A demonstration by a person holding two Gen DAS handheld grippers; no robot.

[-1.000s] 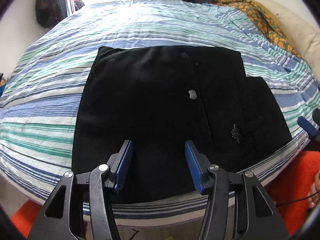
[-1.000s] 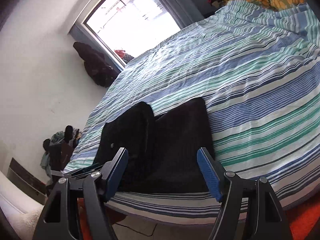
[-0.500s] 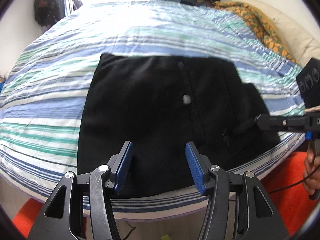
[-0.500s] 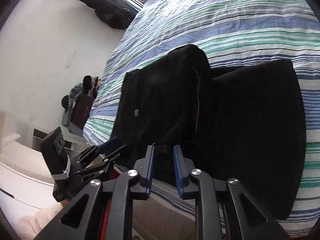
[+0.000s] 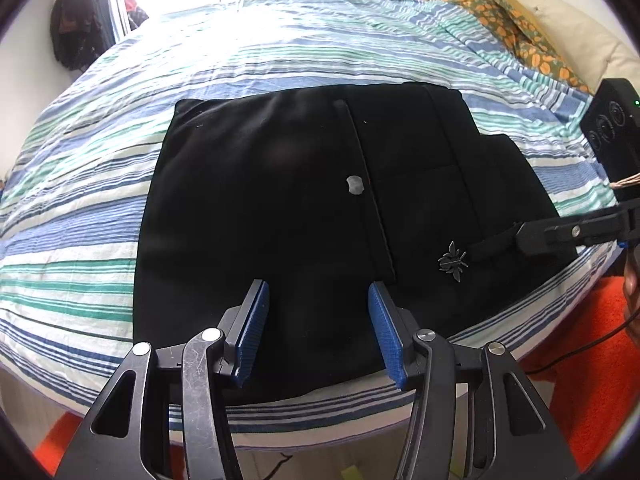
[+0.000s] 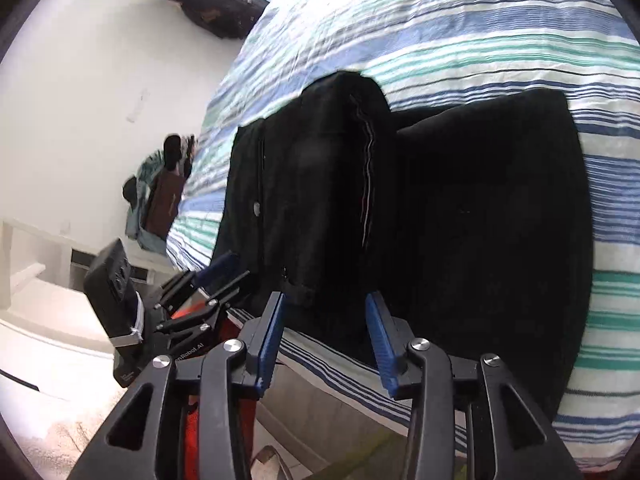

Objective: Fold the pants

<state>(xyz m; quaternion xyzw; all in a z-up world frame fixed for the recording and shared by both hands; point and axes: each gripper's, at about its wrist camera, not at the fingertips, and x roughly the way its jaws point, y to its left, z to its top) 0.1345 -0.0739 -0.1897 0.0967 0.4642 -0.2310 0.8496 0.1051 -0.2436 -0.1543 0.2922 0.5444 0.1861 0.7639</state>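
Black tongs, blue ribbed pads, silver screws

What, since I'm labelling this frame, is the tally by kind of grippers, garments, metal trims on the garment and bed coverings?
Blue-padded two-finger grippers: 2 (left gripper, right gripper)
Garments: 1 (black folded pants)
Metal trims: 2 (round silver button, insect-shaped metal pin)
Bed coverings: 2 (blue-green striped bedcover, orange floral blanket)
Total: 7
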